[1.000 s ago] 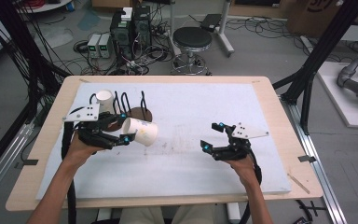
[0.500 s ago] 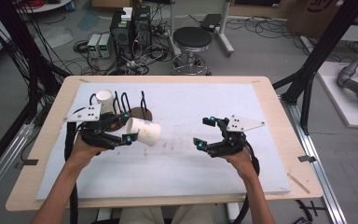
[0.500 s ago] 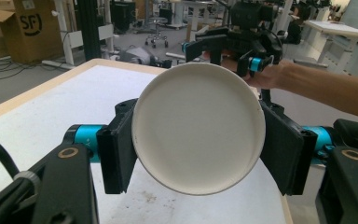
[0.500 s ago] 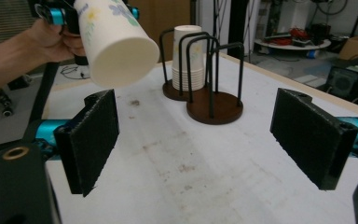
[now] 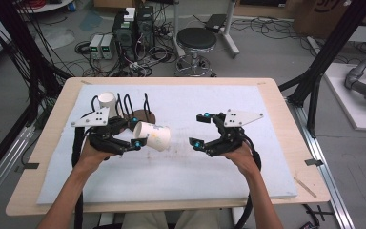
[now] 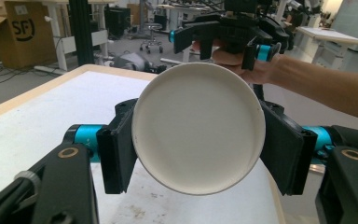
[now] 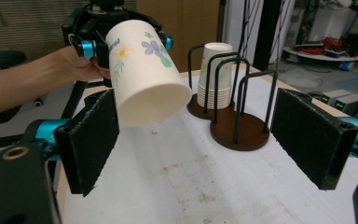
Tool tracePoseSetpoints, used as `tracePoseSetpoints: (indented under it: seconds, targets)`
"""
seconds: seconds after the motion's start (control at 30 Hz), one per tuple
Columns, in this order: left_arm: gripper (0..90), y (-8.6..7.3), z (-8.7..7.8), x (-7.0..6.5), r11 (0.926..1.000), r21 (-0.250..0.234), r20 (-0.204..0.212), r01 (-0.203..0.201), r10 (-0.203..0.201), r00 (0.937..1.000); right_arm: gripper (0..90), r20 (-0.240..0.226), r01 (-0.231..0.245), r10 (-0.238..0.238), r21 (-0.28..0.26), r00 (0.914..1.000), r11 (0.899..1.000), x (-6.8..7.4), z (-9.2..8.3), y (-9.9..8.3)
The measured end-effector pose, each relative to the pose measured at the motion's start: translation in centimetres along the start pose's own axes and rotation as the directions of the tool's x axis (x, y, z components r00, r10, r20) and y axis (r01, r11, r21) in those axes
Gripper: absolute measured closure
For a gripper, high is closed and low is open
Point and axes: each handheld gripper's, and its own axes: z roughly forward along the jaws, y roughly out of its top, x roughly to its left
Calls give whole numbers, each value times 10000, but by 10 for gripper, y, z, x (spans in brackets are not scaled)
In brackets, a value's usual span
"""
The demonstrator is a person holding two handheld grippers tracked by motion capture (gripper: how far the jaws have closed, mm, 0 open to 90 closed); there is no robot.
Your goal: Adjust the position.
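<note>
the left gripper [image 5: 133, 136] clamps a paper cup [image 5: 153, 135] by its rim end, above the white table mat [image 5: 181, 167]; the right gripper [image 5: 201, 130] faces it, jaws wide apart and empty. the thin wall could buckle or slip if squeezed unevenly during a handover. the cup lies sideways, long axis level, base toward the right gripper, near the cup rack [image 5: 136, 112].
</note>
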Motion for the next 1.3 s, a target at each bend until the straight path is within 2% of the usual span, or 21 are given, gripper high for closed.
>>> tracePoseSetpoints:
  seconds: [0.37,0.73,1.07,1.3]
  targets:
    - [345,-4,8,-2,9995,-257,270,158,-151,9995,156,-623,209,-200,142,9979,9997,1,14,17]
    - [345,-5,13,-3,9996,-241,516,142,-129,9986,156,-1569,442,-400,230,9868,9988,5,37,29]
    - [345,-5,18,-6,9997,-202,691,100,-85,9976,156,-2043,496,-444,204,9779,9986,7,49,32]
    - [345,-3,19,-8,9999,-167,728,30,-17,9973,157,-2180,527,-439,346,9750,9980,9,55,31]
